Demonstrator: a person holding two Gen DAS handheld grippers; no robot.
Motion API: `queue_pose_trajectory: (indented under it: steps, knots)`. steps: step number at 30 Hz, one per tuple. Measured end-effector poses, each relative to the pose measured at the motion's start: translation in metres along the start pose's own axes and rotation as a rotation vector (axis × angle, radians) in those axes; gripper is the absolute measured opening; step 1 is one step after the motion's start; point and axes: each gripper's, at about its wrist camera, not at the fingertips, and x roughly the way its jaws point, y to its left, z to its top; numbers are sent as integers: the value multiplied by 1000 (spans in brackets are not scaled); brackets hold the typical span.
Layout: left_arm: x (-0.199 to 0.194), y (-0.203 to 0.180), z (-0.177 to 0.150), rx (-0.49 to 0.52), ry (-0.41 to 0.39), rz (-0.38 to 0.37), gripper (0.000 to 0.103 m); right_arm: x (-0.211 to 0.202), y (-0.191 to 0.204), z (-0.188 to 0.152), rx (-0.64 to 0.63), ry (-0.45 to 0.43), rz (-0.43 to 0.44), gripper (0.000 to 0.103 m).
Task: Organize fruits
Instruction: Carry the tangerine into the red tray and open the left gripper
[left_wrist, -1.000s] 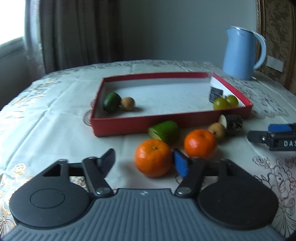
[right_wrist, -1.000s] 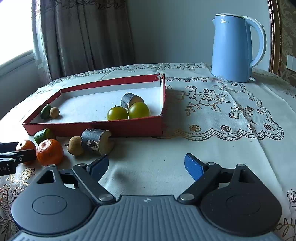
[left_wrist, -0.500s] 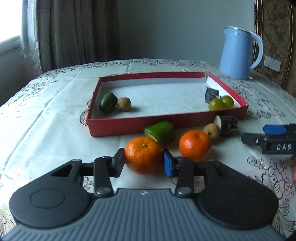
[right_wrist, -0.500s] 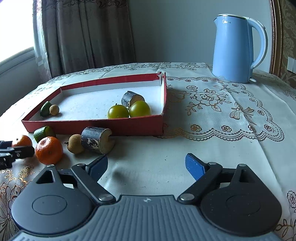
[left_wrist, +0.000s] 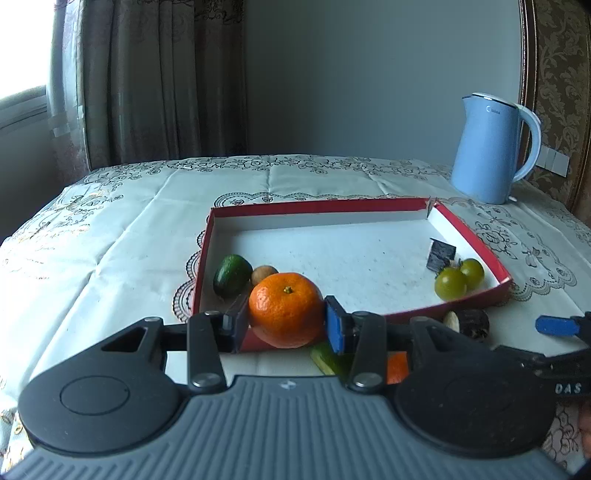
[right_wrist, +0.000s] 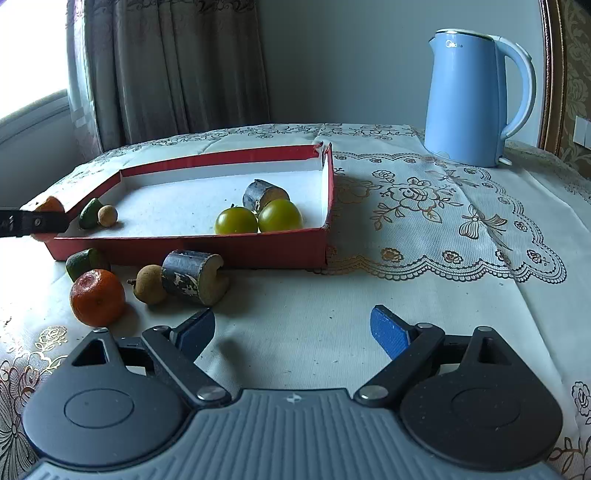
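Note:
My left gripper (left_wrist: 286, 321) is shut on an orange tangerine (left_wrist: 286, 309) and holds it lifted at the near left corner of the red tray (left_wrist: 476, 236). The tray holds a green avocado (left_wrist: 232, 274), a small brown fruit (left_wrist: 263, 273), two green tomatoes (left_wrist: 458, 278) and a dark cut piece (left_wrist: 439, 254). My right gripper (right_wrist: 291, 332) is open and empty above the cloth. In front of the tray (right_wrist: 192, 246) lie a second tangerine (right_wrist: 97, 297), a green piece (right_wrist: 85, 261), a brown fruit (right_wrist: 148, 284) and a dark stem piece (right_wrist: 192, 277).
A blue kettle (left_wrist: 491, 147) stands at the back right of the table, also in the right wrist view (right_wrist: 469, 99). A lace tablecloth (right_wrist: 424, 206) covers the table. Curtains and a window are behind at the left.
My left gripper closed on the tangerine and lifted it up toward the tray's near left corner. My right gripper stayed open and barely moved.

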Motion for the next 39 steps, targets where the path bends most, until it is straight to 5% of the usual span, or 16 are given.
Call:
queue_pose_trajectory:
  steps: [20, 39]
  knots:
    - [69, 19, 10, -77, 120, 25, 39, 0, 3, 0, -17, 6, -10, 92]
    - [87, 18, 14, -72, 104, 63, 41, 1, 6, 0, -28, 10, -17, 93]
